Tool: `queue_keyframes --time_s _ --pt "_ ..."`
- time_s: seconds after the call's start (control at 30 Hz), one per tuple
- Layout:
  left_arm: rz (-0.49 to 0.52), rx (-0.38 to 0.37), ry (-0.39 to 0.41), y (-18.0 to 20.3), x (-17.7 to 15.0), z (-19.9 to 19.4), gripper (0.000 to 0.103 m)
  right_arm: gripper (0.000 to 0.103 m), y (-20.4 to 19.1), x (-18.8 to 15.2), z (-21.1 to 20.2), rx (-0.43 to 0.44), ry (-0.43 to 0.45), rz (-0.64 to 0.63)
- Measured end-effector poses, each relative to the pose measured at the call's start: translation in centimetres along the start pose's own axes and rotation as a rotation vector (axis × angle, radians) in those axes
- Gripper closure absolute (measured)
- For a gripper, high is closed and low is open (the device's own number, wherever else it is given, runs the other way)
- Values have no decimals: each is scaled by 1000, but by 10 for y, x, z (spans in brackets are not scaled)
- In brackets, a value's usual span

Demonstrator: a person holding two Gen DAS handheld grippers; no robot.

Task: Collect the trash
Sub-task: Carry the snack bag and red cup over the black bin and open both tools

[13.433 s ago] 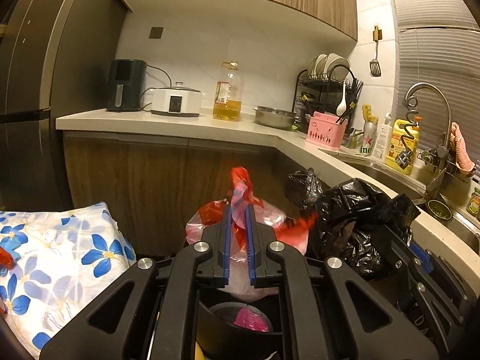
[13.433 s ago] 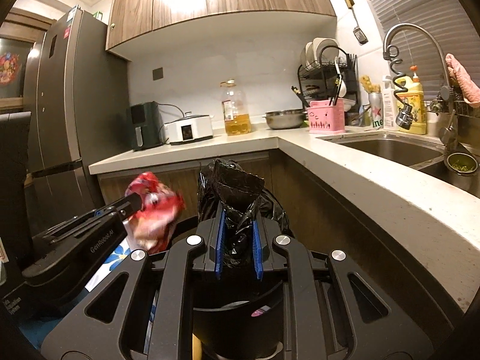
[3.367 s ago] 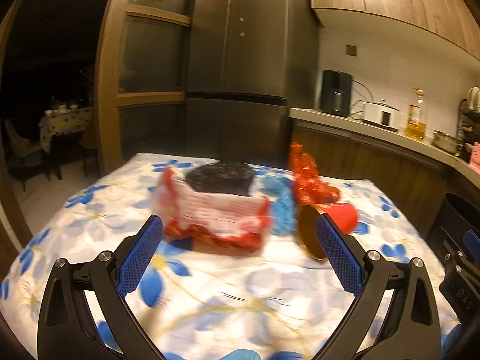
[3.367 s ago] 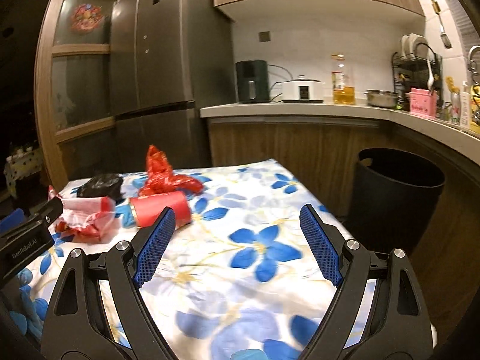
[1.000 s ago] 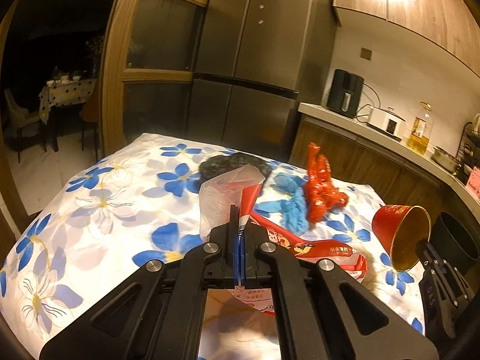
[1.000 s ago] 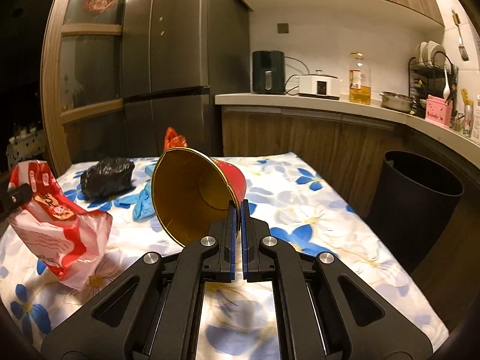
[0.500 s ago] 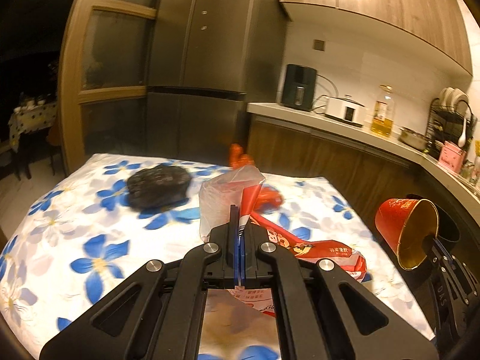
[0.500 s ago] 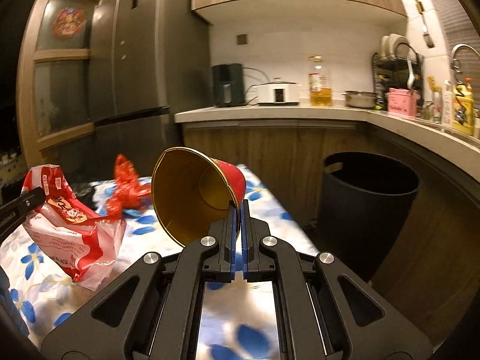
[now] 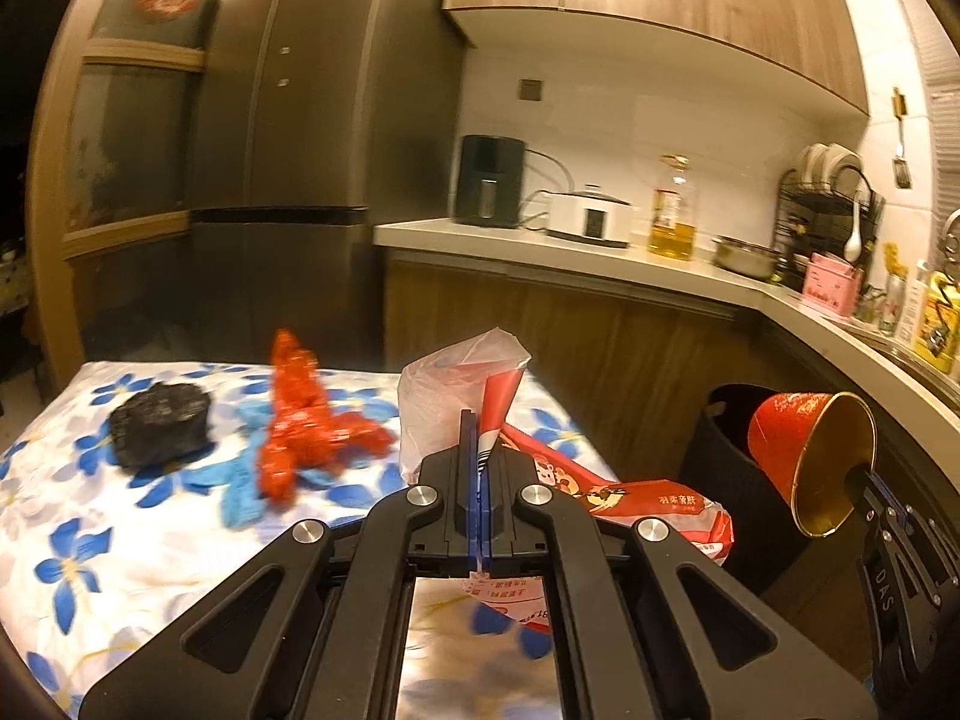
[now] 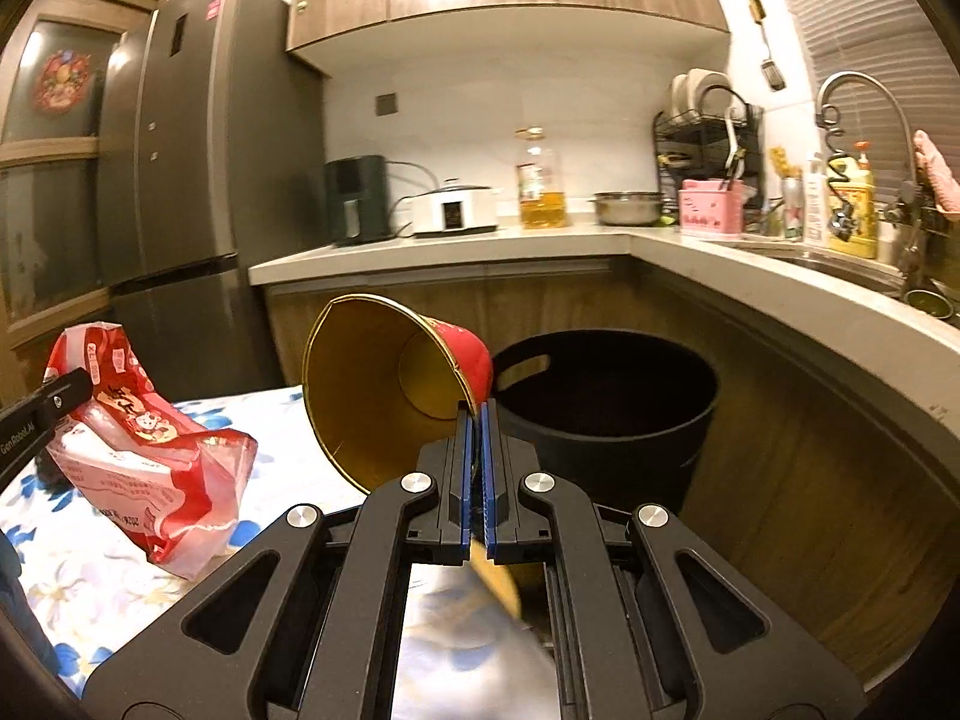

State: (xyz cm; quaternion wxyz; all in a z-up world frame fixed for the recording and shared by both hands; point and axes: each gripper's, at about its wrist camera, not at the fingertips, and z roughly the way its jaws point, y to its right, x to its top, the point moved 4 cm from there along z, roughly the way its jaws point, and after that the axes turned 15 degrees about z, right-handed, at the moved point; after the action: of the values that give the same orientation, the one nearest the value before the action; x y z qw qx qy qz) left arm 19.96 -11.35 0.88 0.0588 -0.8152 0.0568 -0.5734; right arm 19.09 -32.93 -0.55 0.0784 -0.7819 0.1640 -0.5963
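Trash is held in both grippers: a red and white snack bag (image 9: 462, 402) is pinched by the left gripper (image 9: 478, 468), and a red paper cup (image 10: 396, 384) is pinched at its rim by the right gripper (image 10: 477, 468), near the black bin (image 10: 606, 414). More trash is left on the flowered cloth (image 9: 120, 516).
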Motion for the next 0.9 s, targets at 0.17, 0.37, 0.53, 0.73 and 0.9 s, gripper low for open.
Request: queue_keyframes --time_s 0.17,0.37,0.53,0.73,0.9 --pt "40 -48 17 28 11 10 103 100 25 14 5 -43 25 24" --pt "70 -95 55 59 29 19 103 100 49 32 9 -85 63 40" --pt "85 -122 95 80 46 23 103 100 66 44 14 -116 82 50" --pt "91 -153 129 106 64 32 103 100 82 57 20 -141 99 56" --pt "94 -181 150 126 74 41 103 100 95 68 29 -157 112 66"
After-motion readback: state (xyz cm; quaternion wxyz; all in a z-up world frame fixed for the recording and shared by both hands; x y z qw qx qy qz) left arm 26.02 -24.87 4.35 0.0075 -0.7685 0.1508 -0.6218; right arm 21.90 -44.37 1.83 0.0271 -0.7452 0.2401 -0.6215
